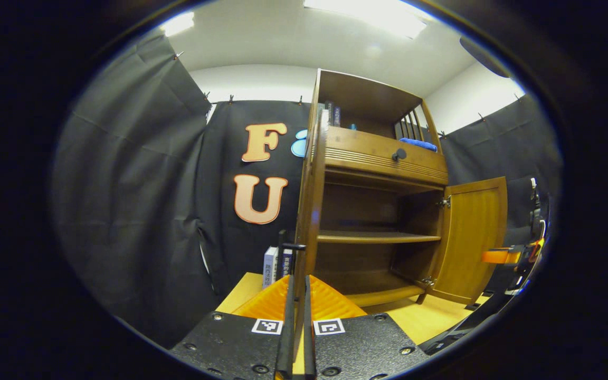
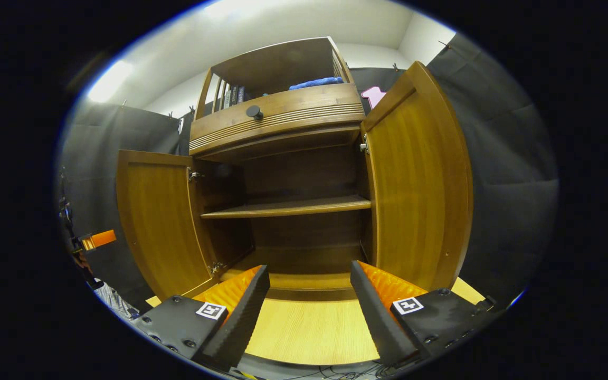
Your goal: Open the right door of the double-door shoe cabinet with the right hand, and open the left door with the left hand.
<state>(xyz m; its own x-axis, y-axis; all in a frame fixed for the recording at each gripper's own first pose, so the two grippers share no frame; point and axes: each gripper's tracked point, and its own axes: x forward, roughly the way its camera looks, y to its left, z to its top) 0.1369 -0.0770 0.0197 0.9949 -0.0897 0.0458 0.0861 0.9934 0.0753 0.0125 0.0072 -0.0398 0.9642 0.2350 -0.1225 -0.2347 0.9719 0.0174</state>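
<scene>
L fingers [image 1: 296, 316] clamp left door [image 2: 151, 221] edge; R fingers [image 2: 309, 311] spread | right door [image 2: 420, 179] swung out

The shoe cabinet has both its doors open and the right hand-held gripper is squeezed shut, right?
Not quite. Both doors of the shoe cabinet are open, but the right hand-held gripper is open: the right gripper view shows its two fingers spread wide apart with nothing between them.
</scene>
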